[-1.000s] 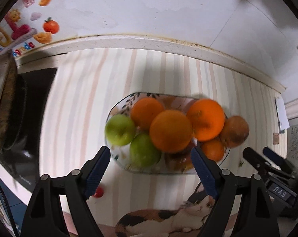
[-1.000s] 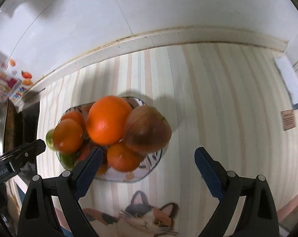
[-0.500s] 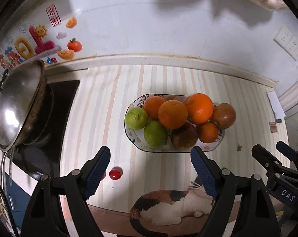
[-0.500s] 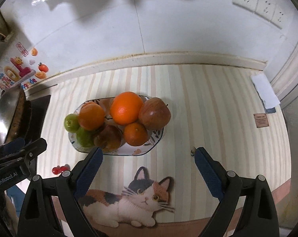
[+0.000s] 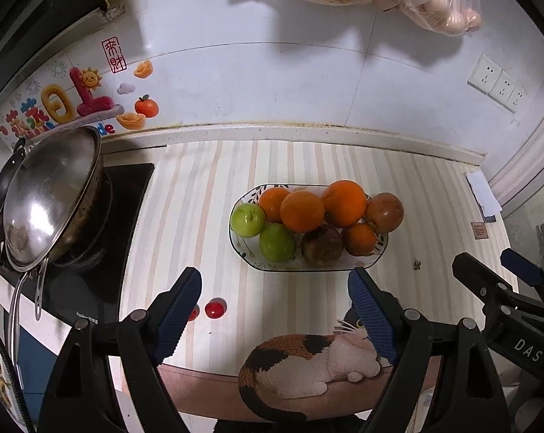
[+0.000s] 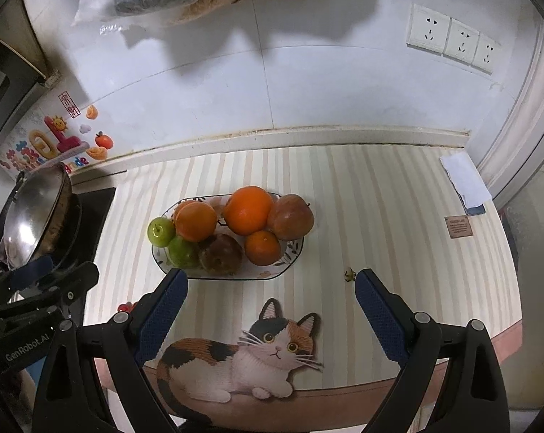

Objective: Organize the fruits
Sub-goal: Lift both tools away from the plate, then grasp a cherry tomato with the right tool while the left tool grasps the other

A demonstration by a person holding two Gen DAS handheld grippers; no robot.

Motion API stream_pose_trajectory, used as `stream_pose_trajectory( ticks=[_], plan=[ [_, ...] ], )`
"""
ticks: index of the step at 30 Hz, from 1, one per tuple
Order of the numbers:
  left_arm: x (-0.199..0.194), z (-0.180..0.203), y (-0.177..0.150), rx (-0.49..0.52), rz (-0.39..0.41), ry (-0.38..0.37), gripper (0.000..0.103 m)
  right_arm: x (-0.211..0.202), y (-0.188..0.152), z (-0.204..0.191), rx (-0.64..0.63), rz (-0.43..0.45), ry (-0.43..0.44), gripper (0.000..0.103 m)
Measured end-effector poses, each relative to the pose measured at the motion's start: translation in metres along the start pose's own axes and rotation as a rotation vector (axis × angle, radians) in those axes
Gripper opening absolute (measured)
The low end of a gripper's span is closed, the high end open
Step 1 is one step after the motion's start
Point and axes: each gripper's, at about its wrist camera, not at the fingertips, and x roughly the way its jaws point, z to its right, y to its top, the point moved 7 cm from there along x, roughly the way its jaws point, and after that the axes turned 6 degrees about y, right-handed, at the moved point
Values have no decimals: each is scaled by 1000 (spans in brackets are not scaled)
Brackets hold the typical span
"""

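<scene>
Fruit fills an oval patterned plate (image 5: pixel 374 254) on a striped counter mat (image 5: pixel 207 216): oranges (image 5: pixel 302 211), two green apples (image 5: pixel 248 219) at its left end, brownish fruit at its right. Left gripper (image 5: pixel 273 310) and right gripper (image 6: pixel 272 299) hover on the near side, jaws released and empty. Two small red fruits (image 5: pixel 215 309) lie near-left of the plate, a wok (image 5: pixel 52 198) far left

Shiny dented metal on the wok lid (image 5: pixel 52 198); glossy glazed ceramic for the fruit dish (image 5: pixel 382 243); matt striped mat (image 5: pixel 207 195) over the surface; textured blue pads (image 6: pixel 160 312) on black plastic tongs.
</scene>
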Motion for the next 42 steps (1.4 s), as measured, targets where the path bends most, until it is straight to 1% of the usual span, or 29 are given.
stream_pose_trajectory(
  ticks=[4,7,10,13,15,17,19,21,23,25,26,27,31,32,33,34,35,37,39,42],
  plan=[
    [8,-11,-5,-27,-19,7,83,3,-1,-2,24,-5,19,96],
    [23,-30,-13,-71,-61,28,95,15,-6,-6,45,-39,64,96],
    [41,-61,-27,-118,-83,97,95,38,-16,-21,45,-104,131,96],
    [65,-99,-46,-170,-133,200,95,72,-34,-46,29,-188,215,96],
    [82,-122,-61,-202,-181,253,95,92,-45,-64,11,-234,256,96],
    [99,-143,-75,-236,-232,288,95,117,-57,-87,-14,-289,291,96],
    [112,-157,-87,-264,-273,305,95,139,-69,-108,-38,-334,324,95],
    [124,-169,-98,-283,-304,329,95,161,-79,-131,-77,-368,346,88],
    [134,-179,-106,-303,-329,335,95,186,-89,-154,-116,-404,361,75],
    [142,-187,-114,-326,-355,336,95,212,-100,-173,-135,-451,378,67],
    [146,-191,-118,-340,-368,332,95,218,-104,-178,-149,-489,388,65],
    [148,-194,-121,-350,-376,333,95,228,-109,-185,-159,-506,392,64],
    [157,-202,-132,-373,-400,327,94,258,-125,-203,-194,-554,393,61],
    [158,-203,-133,-376,-404,324,94,264,-129,-207,-201,-566,394,55],
    [159,-203,-134,-378,-407,317,94,268,-133,-209,-203,-575,398,55],
    [160,-202,-134,-377,-407,308,94,269,-131,-213,-214,-554,399,47],
    [161,-200,-134,-374,-405,298,94,270,-130,-218,-233,-547,407,32],
    [163,-195,-130,-360,-393,270,95,269,-132,-221,-258,-541,400,31],
    [165,-187,-124,-331,-373,240,94,263,-132,-216,-286,-505,381,31],
    [173,-168,-113,-271,-358,178,94,252,-130,-202,-262,-489,371,31]
  ],
)
